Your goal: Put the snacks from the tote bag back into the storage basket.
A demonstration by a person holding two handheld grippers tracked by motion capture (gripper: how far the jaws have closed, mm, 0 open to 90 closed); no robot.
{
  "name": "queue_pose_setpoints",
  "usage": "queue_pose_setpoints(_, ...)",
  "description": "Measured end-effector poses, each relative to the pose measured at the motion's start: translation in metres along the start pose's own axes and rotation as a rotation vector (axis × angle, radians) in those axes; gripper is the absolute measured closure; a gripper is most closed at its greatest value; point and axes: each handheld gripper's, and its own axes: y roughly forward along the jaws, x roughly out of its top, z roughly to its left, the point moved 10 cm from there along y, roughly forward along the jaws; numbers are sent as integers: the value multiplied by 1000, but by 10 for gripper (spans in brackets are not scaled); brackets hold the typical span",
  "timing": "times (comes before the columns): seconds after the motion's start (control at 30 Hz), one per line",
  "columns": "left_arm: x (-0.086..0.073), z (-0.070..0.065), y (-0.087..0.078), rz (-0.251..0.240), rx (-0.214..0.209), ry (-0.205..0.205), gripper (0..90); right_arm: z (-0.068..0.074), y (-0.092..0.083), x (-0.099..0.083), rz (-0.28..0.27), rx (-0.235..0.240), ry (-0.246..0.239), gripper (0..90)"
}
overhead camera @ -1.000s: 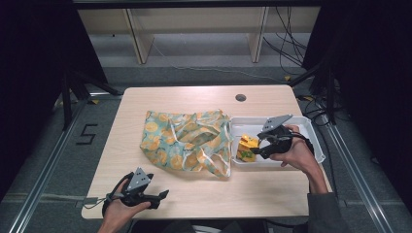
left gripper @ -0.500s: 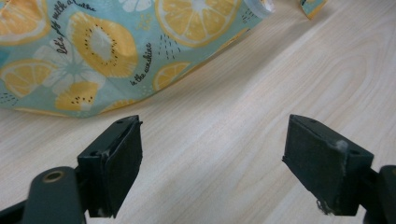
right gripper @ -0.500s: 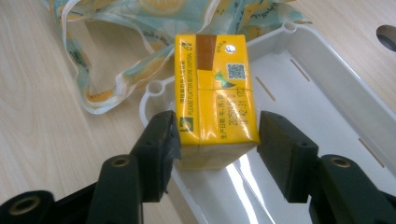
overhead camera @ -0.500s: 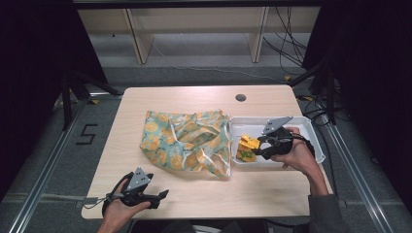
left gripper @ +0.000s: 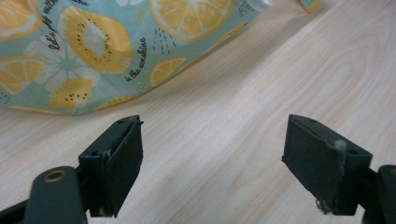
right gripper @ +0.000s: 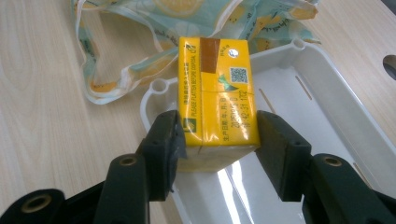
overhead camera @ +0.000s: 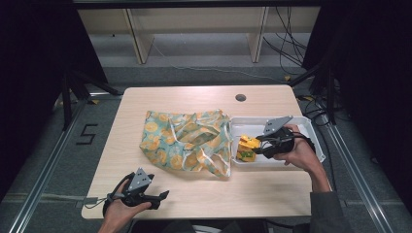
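I had the right gripper over the left end of the white plastic tray, its jaws on either side of a yellow drink carton. The jaws had just been closing, and in the right gripper view both pads sat flush against the carton's sides, so I logged it as pinching the carton. The carton lay at the tray's near-left corner, printed face up, with a brown patch and a QR code near its far end. In the high view the same carton showed yellow with a bit of green, just inside the tray edge that faced the bag, and the right gripper reached in from the right with the hand behind it.

The fruit-print tote bag lay crumpled mid-table, touching the tray's left side, with its handles trailing towards the tray corner. Teal cloth with orange slices and kiwi, as seen close up in the left gripper view.

My left gripper rested at the near left edge of the wooden table, well apart from the bag's near edge. Its jaws stood spread wide with only bare tabletop between them, pinching nothing
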Motion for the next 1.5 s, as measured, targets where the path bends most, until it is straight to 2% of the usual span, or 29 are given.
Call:
queue_pose_setpoints(0.03,1,2,0,-4,3,25,196,0,0,0,-6,7,-7,514)
queue_pose_setpoints(0.13,1,1,1,-17,6,11,195,-2,0,0,-12,8,9,489)
queue_pose_setpoints(0.17,0,1,0,-5,6,10,195,-2,0,0,-9,-9,35,436)
queue_pose_setpoints(0.23,1,1,0,-7,4,20,195,-1,-2,-1,-2,-7,64,416)
queue_pose_setpoints(0.27,0,1,0,-1,6,15,195,-2,-3,-1,1,-19,62,421)
queue_pose_setpoints(0.3,1,1,1,-23,6,6,195,2,-4,-1,10,-19,116,431)
queue_pose_setpoints(0.37,0,3,-1,0,9,19,195,3,-7,-1,8,-39,141,430)
queue_pose_setpoints(0.43,0,2,0,-13,8,-17,196,7,-11,-3,18,-44,164,417)
queue_pose_setpoints(0.5,0,3,-1,-12,9,-6,195,7,-16,-4,6,-58,177,447)
queue_pose_setpoints(0.53,1,2,0,-23,8,-21,195,8,-19,-6,2,-68,188,476)
queue_pose_setpoints(0.67,0,1,-1,-6,7,0,196,17,-26,-17,5,-38,234,751)
queue_pose_setpoints(0.7,0,2,-1,1,5,19,197,19,-29,-19,15,-31,232,824)
queue_pose_setpoints(0.77,1,2,1,-17,8,9,200,20,-29,-18,9,-24,205,900)
queue_pose_setpoints(0.8,-1,1,1,1,5,-4,200,20,-29,-17,9,-34,204,900)
queue_pose_setpoints(0.83,-1,2,0,3,6,19,200,22,-28,-16,18,-18,190,900)
queue_pose_setpoints(0.9,1,2,1,-7,5,16,200,26,-25,-14,21,-15,191,900)
queue_pose_setpoints(0.93,1,2,2,-12,9,9,200,29,-23,-13,37,-9,215,900)
queue_pose_setpoints(1.0,-1,2,0,6,5,23,200,27,-19,-12,28,-16,186,900)
queue_pose_setpoints(1.03,0,2,0,3,5,19,200,31,-16,-10,34,-16,227,900)
queue_pose_setpoints(1.07,1,1,1,-16,4,10,200,29,-14,-11,31,-19,214,900)
queue_pose_setpoints(1.13,0,0,2,-4,1,-2,200,33,-12,-10,36,3,209,900)
queue_pose_setpoints(1.2,-1,0,1,5,4,1,200,32,-10,-9,43,-8,223,900)
queue_pose_setpoints(1.23,1,0,2,-15,5,-9,200,31,-7,-7,26,-19,219,900)
queue_pose_setpoints(1.27,2,1,1,-16,5,8,200,32,-6,-7,24,-1,199,900)
queue_pose_setpoints(1.3,2,1,1,-14,5,11,200,31,-7,-8,41,2,189,900)
queue_pose_setpoints(1.33,0,2,0,4,4,22,200,32,-7,-8,44,-11,220,900)
queue_pose_setpoints(1.37,-1,0,1,1,4,-6,200,29,-5,-7,27,-29,219,900)
queue_pose_setpoints(1.43,1,-1,2,-14,3,-13,200,30,-5,-7,25,-15,212,900)
queue_pose_setpoints(1.5,0,0,2,-9,6,7,200,30,-5,-7,28,-14,216,900)
